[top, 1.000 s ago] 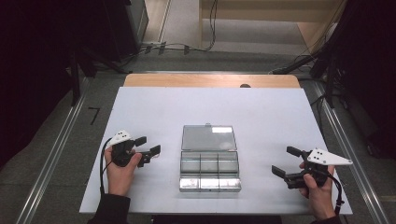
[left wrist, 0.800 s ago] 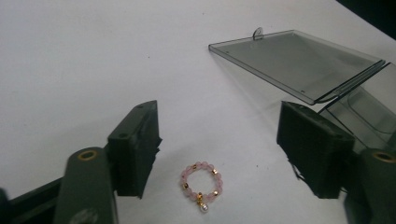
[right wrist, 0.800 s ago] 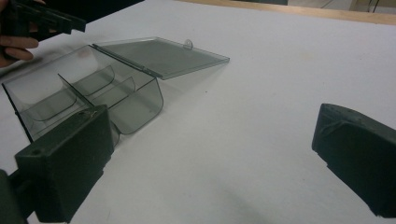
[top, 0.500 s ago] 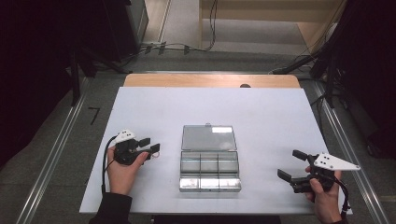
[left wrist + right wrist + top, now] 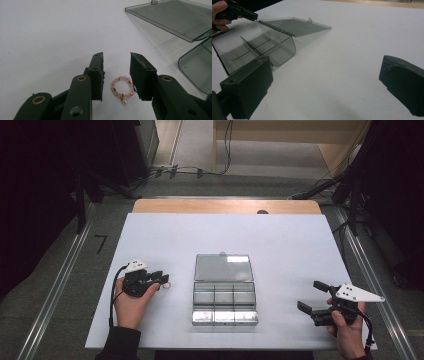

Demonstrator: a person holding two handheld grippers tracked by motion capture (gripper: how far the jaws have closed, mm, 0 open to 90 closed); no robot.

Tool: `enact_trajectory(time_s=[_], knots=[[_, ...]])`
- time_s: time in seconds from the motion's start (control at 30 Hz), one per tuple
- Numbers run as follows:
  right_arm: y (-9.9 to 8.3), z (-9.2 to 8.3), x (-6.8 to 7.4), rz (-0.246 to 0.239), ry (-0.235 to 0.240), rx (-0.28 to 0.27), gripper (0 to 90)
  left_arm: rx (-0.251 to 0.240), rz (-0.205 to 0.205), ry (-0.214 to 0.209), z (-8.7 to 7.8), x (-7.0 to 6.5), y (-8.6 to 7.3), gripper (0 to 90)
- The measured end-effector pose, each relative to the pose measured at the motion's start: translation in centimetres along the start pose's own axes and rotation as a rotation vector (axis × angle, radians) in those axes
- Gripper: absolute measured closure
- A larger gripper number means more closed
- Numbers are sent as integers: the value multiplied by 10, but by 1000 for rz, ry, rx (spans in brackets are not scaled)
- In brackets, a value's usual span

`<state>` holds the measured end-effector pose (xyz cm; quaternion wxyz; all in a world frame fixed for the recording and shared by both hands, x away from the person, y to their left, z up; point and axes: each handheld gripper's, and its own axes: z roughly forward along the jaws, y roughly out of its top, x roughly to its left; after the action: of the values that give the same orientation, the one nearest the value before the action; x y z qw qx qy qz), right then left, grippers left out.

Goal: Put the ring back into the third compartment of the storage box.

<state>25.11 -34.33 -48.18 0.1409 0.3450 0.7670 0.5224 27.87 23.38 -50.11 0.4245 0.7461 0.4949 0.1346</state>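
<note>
Smooth white table (image 5: 280, 250), pink beaded ring (image 5: 122, 87), clear plastic box (image 5: 224, 295)

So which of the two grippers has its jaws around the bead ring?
The left gripper: its jaws, just closing, flank the pink bead ring on the table, pads not yet pressing. The right gripper stands wide open over bare table.

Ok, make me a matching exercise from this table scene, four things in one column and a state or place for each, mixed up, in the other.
1. bead ring
2. clear box
3. left gripper
4. right gripper

A. jaws wide apart, nothing between them
B. lid folded back, compartments bare
C. lying on the table between two jaws
D. jaws closing in around the ring, not yet pressing it

Pairs: 1-C, 2-B, 3-D, 4-A
</note>
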Motion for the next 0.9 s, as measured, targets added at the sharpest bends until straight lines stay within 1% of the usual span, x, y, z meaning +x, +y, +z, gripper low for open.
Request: enact_trajectory(time_s=[0.1, 0.23, 0.33, 0.4, 0.5, 0.57, 0.67, 0.8, 0.9], knots=[[0, 0, -1, 7, 1, -7, 0, 13, -1, -5, 1, 0, -1, 651], [-1, 0, -2, 2, -2, -5, 0, 20, -7, 9, 2, -1, -2, 657], [-1, 0, -2, 7, -5, -1, 0, 42, -3, 6, 4, 0, -3, 660], [-1, 1, -2, 8, -4, -1, 0, 56, 7, 17, 4, -1, -3, 668], [-1, 1, -2, 12, -3, 3, 0, 58, 10, 23, 5, -1, -4, 688], [-1, 1, -2, 8, -2, 4, 0, 69, 14, 26, 5, -2, -4, 701], [-1, 2, -2, 5, -3, 1, 0, 73, 31, 43, 6, -3, -4, 720], [-2, 3, -2, 3, -5, 4, 0, 75, 43, 63, 7, -6, -4, 748], [-2, 3, -2, 2, -6, 4, 0, 83, 79, 100, 8, -10, -4, 778]])
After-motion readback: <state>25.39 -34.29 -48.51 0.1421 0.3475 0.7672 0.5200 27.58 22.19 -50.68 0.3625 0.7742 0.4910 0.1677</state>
